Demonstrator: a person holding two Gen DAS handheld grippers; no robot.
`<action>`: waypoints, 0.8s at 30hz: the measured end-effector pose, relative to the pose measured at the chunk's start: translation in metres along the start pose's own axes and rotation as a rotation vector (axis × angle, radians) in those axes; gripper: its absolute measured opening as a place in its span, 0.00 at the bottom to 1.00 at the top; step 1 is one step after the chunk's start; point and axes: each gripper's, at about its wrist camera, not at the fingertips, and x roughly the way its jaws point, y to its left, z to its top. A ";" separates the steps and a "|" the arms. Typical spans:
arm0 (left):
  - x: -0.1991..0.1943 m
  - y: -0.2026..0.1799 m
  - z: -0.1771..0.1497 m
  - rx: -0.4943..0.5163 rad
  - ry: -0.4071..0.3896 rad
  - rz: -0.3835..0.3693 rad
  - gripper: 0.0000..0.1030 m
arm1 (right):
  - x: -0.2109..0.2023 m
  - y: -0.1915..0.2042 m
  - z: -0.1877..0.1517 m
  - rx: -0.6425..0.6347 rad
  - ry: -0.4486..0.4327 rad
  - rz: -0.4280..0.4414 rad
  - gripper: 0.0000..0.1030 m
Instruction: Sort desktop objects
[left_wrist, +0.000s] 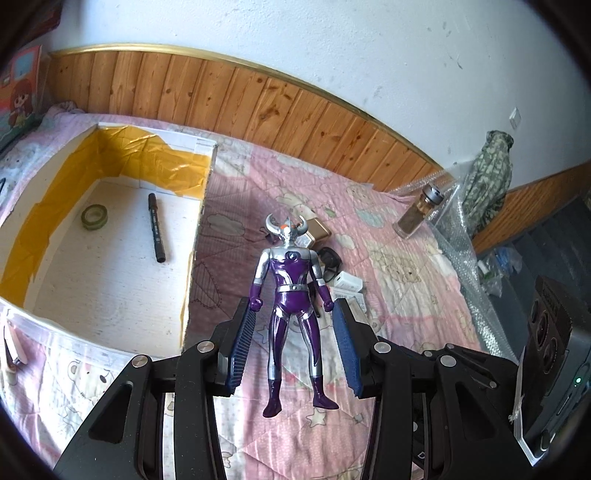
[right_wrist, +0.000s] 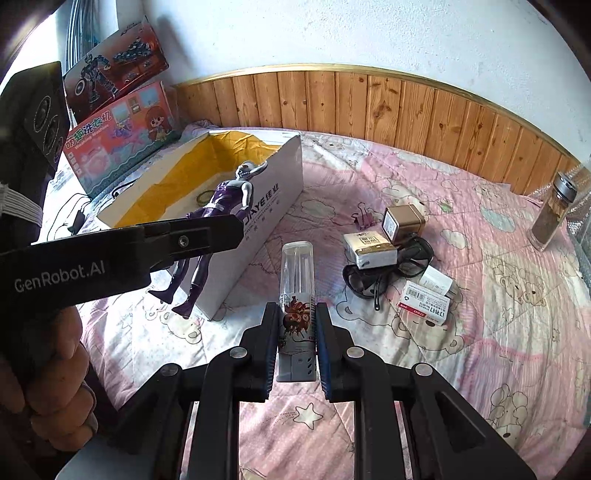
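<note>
Between the left gripper's (left_wrist: 293, 332) spread jaws hangs the figure (left_wrist: 291, 291); right pinches bottle (right_wrist: 297, 314).

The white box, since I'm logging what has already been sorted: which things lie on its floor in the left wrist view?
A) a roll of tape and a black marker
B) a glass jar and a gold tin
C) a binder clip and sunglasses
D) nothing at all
A: inside the white box, the roll of tape and the black marker lie apart on its floor.
</note>
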 end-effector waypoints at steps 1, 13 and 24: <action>-0.003 0.003 0.001 -0.007 -0.006 0.000 0.43 | -0.001 0.003 0.002 -0.006 -0.003 0.002 0.20; -0.031 0.040 0.012 -0.102 -0.066 0.004 0.43 | -0.003 0.033 0.025 -0.053 -0.028 0.029 0.20; -0.047 0.069 0.020 -0.168 -0.098 0.032 0.43 | -0.001 0.058 0.047 -0.105 -0.046 0.058 0.20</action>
